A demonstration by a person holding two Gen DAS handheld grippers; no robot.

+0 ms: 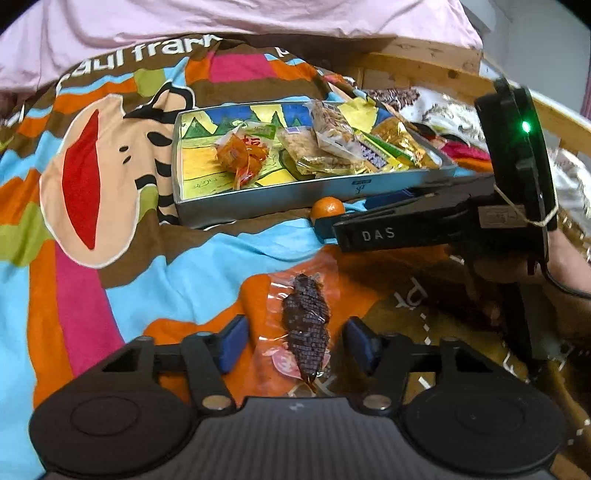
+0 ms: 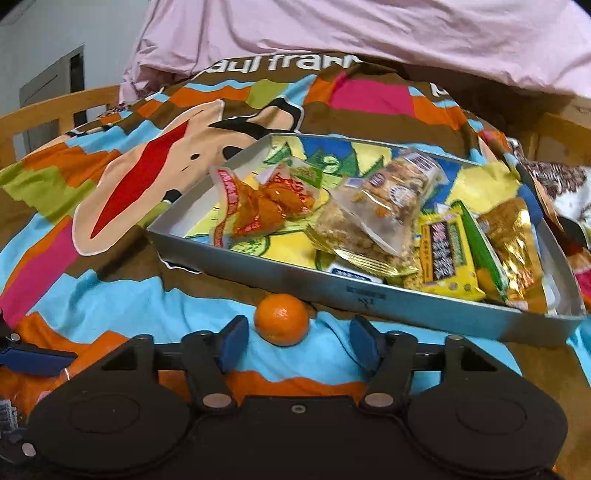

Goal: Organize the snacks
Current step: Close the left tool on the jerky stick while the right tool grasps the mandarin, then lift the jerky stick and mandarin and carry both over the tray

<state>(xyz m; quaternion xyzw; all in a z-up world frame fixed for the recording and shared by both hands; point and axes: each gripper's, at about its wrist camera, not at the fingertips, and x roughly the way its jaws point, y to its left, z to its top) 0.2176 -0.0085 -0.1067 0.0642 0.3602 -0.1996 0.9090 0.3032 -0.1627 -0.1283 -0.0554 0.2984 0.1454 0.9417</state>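
Note:
A clear packet with a dark dried snack (image 1: 306,332) lies on the colourful bedspread (image 1: 155,266), between the blue pads of my left gripper (image 1: 297,343). Gaps show on both sides, so the jaws stand open around it. A small mandarin (image 2: 282,319) sits on the cover just in front of the metal tray (image 2: 369,295). It lies between the tips of my right gripper (image 2: 299,343), whose pads do not touch it. In the left wrist view the right gripper (image 1: 343,216) reaches in from the right beside the mandarin (image 1: 328,208).
The tray (image 1: 295,192) holds an orange snack bag (image 2: 266,206), clear cracker packs (image 2: 380,214) and yellow, green and gold packets (image 2: 480,251). A pink blanket (image 2: 369,33) lies behind. A wooden bed frame (image 1: 424,70) runs along the edges. More wrappers lie right of the tray.

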